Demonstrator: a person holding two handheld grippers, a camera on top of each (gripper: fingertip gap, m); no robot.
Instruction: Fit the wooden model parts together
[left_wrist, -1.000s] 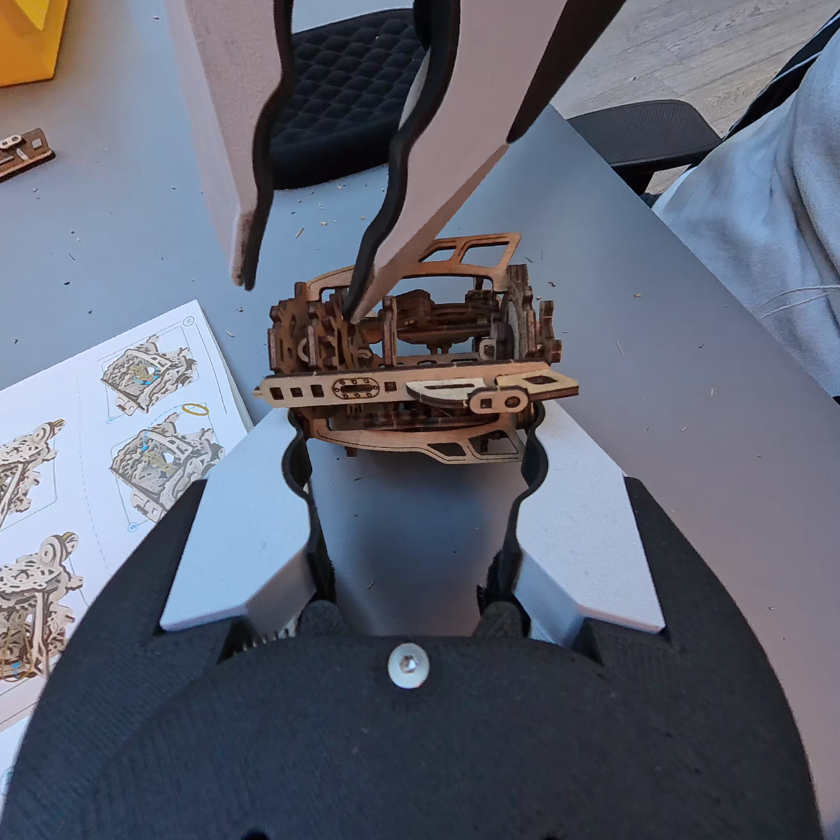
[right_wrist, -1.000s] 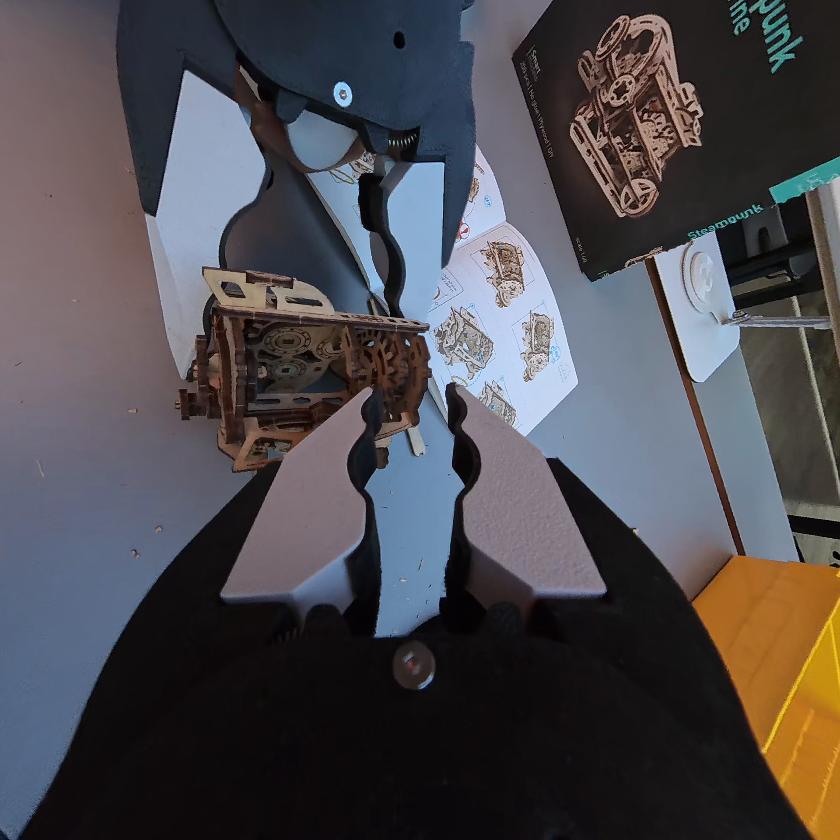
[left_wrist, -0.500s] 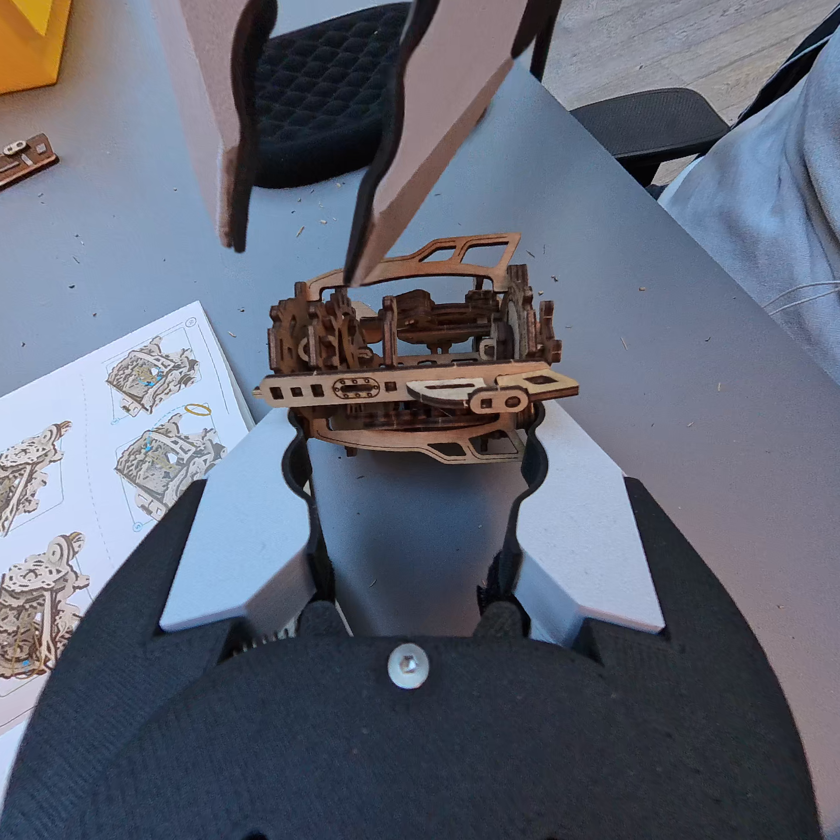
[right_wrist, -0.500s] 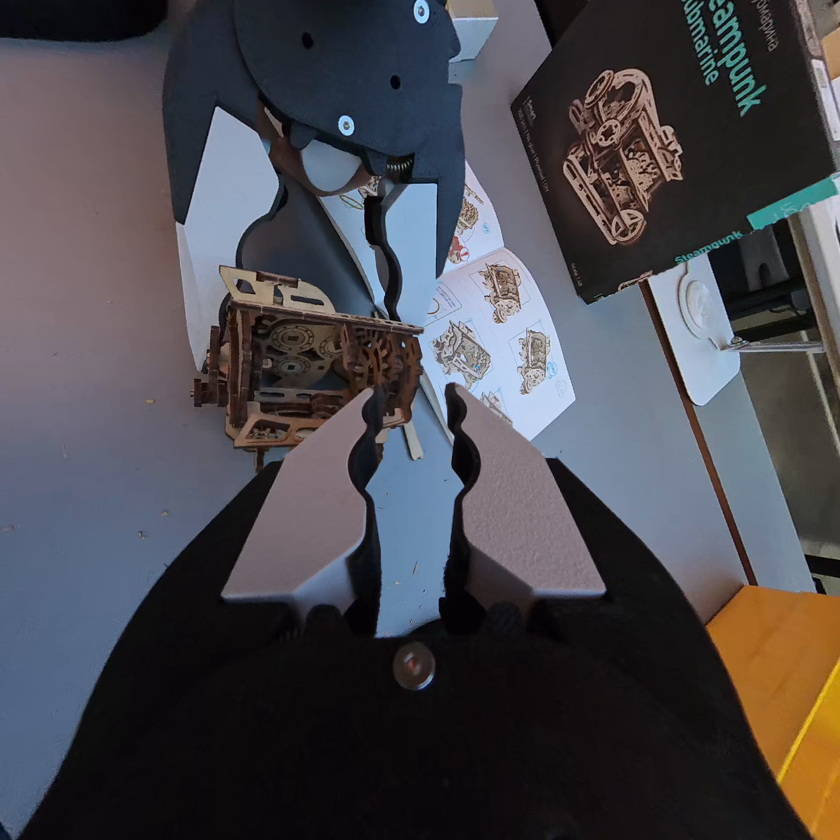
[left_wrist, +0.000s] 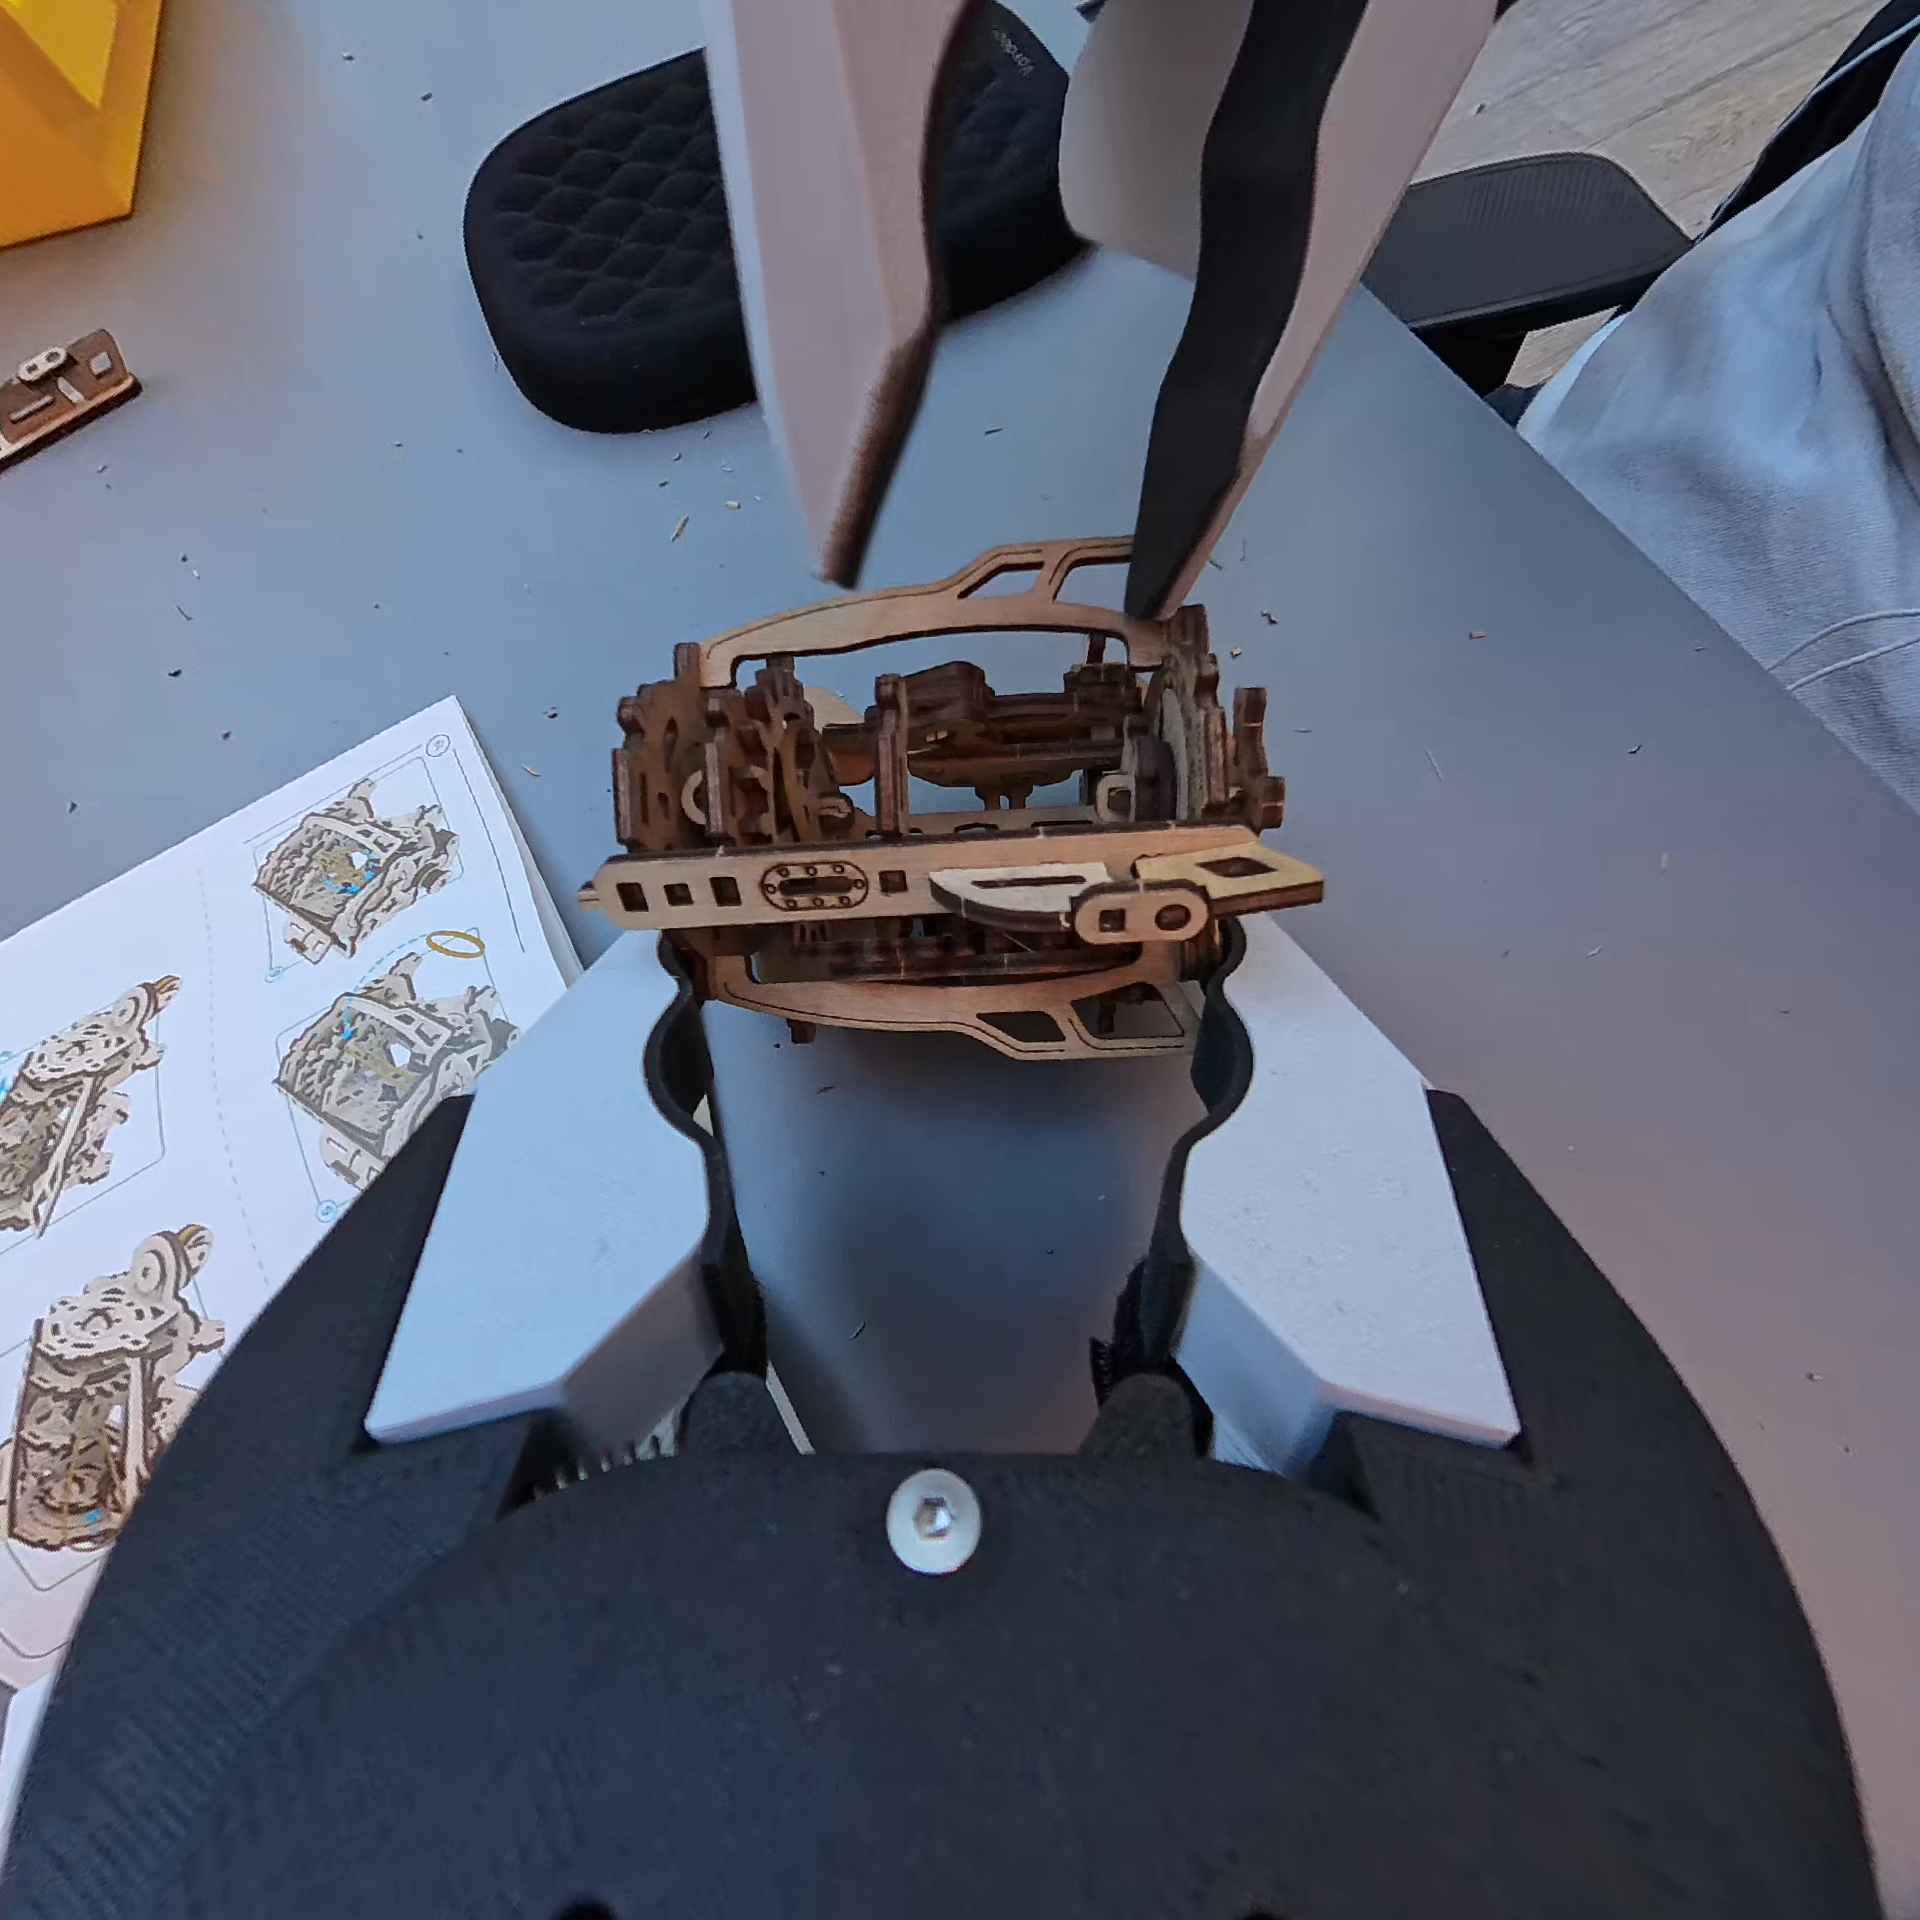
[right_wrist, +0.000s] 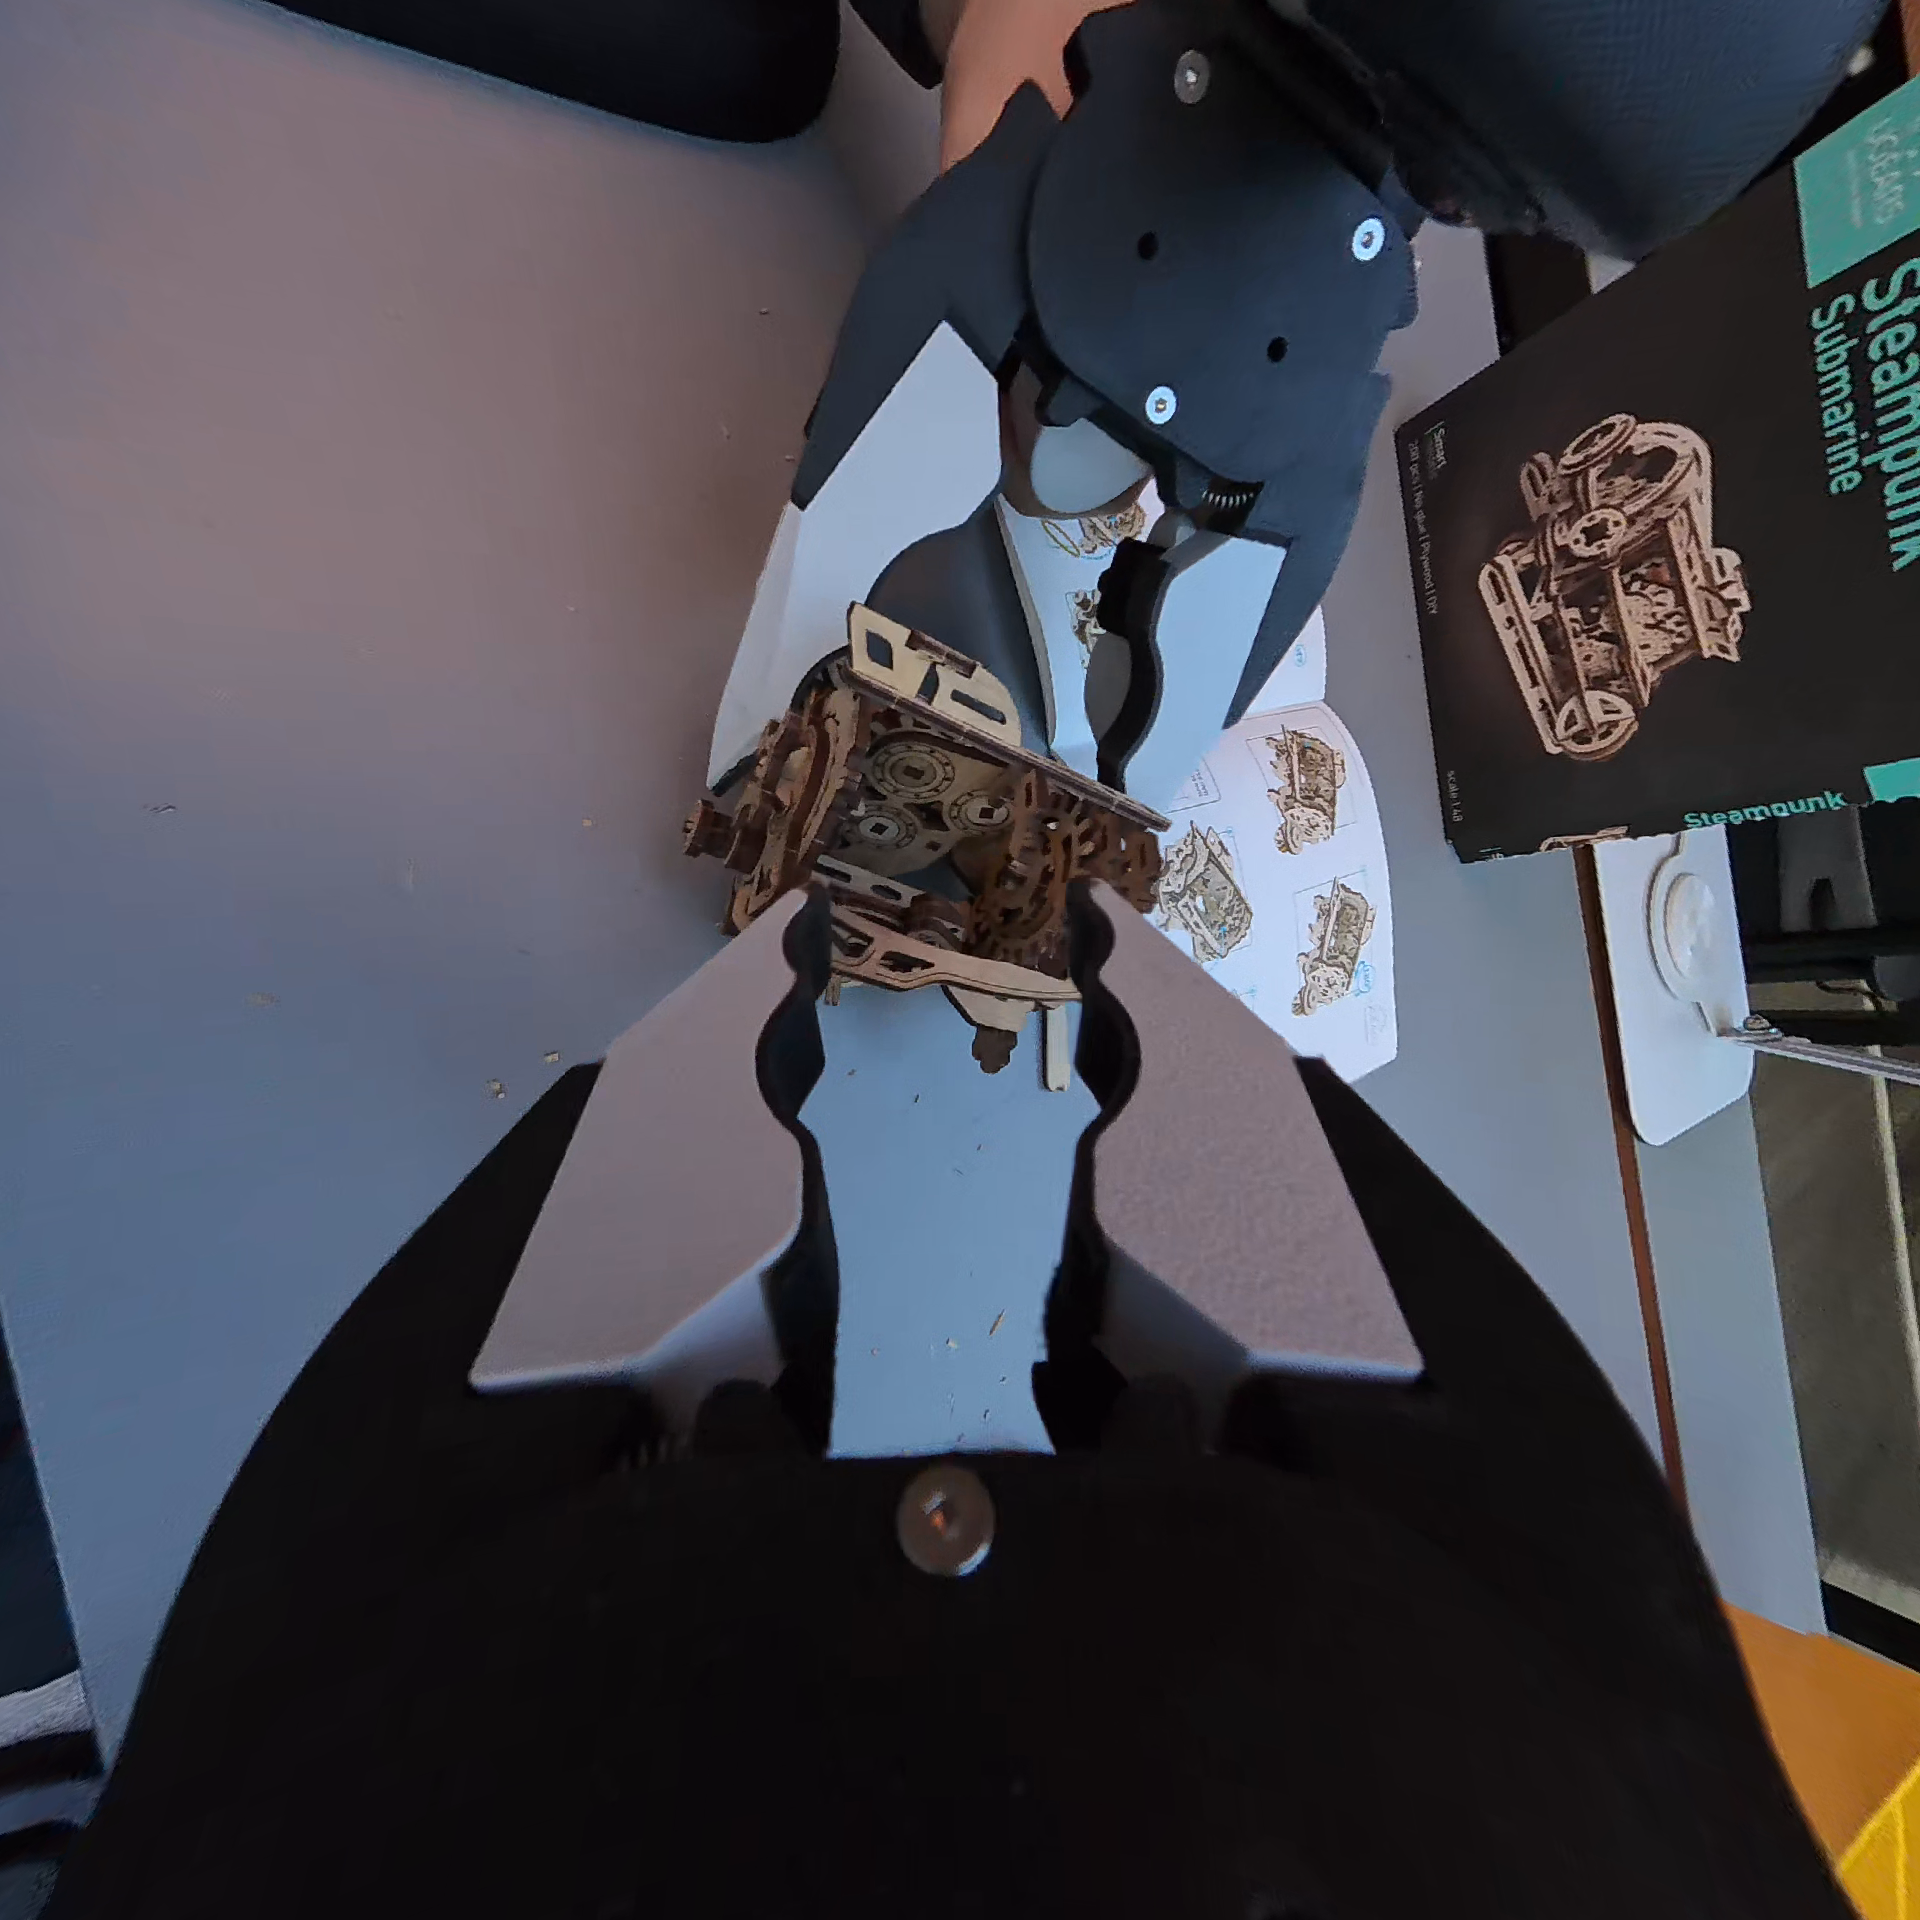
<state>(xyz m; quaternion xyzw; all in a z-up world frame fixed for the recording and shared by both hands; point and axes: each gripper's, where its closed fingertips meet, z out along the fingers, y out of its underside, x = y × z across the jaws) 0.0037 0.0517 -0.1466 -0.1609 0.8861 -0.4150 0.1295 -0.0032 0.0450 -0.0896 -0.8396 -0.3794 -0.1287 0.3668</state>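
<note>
Wooden model sits on grey table, my left gripper clamping its near frame. My right gripper, narrow and clear a second ago, now spreads wide, straddling model's top frame. I judge re-grasp imminent.

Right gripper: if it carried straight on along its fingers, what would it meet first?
The wooden model. The right gripper is open, its fingertips already at the model's near edge, likely straddling it. The left gripper grips the far side; depth is unclear.
</note>
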